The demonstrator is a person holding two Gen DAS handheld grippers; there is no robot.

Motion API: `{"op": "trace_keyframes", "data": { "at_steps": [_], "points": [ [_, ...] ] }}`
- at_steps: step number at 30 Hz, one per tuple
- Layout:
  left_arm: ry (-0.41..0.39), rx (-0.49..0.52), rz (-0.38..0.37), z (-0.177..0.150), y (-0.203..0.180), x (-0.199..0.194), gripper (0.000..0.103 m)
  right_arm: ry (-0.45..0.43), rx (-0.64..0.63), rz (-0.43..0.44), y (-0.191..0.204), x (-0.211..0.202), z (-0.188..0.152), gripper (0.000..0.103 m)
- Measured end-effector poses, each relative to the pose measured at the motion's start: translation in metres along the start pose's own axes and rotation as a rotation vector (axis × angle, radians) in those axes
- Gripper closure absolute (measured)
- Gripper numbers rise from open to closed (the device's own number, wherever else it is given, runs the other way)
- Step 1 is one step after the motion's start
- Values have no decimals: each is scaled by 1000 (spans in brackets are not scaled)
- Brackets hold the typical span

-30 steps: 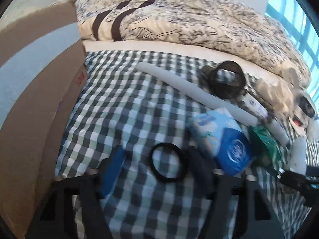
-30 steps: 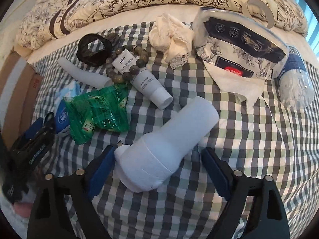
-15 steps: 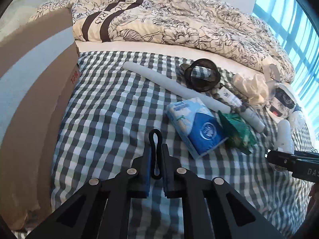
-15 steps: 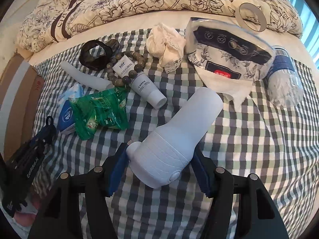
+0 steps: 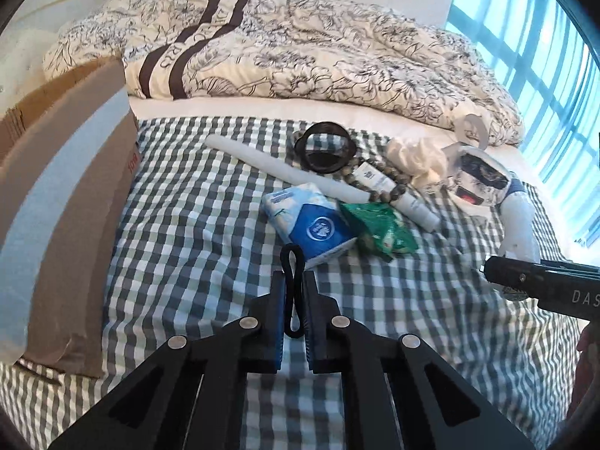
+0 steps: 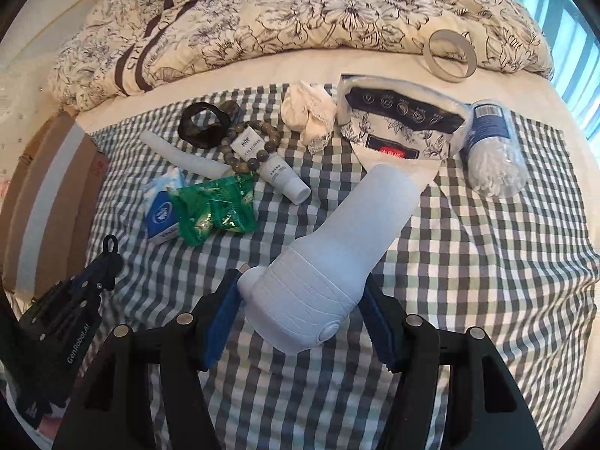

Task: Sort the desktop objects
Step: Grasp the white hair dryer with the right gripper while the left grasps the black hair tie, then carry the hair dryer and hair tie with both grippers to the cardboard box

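Left wrist view: the left gripper [image 5: 293, 300] is pinched nearly closed on a thin black elastic loop [image 5: 292, 288], squashed flat between the blue pads and raised above the checked cloth [image 5: 187, 232]. Just beyond lie a blue tissue pack [image 5: 311, 221], a crinkled green foil packet [image 5: 378, 228] and a long white tube [image 5: 285, 170]. A taped cardboard box [image 5: 63, 206] stands at the left edge, and a flower-printed quilt [image 5: 300, 52] is bunched along the far side, with window light to the right. From the right wrist, the right gripper [image 6: 300, 309] clamps the wide, ribbed end of a smooth white plastic device [image 6: 337, 258], its narrower barrel pointing away over the cloth.
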State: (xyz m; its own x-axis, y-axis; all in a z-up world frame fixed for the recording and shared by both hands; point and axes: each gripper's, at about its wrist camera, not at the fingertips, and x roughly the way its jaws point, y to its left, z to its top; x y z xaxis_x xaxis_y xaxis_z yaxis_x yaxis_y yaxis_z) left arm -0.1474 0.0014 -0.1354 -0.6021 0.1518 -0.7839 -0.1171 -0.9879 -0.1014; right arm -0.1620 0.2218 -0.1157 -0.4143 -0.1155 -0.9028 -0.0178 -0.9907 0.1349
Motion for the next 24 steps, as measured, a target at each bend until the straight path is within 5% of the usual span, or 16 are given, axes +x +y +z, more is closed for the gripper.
{"op": "trace_keyframes", "data": {
  "at_steps": [24],
  "points": [
    [-142,29,-9,-2,-22,-103,94,-142,-47,30,23,-93,-36,41]
  ]
}}
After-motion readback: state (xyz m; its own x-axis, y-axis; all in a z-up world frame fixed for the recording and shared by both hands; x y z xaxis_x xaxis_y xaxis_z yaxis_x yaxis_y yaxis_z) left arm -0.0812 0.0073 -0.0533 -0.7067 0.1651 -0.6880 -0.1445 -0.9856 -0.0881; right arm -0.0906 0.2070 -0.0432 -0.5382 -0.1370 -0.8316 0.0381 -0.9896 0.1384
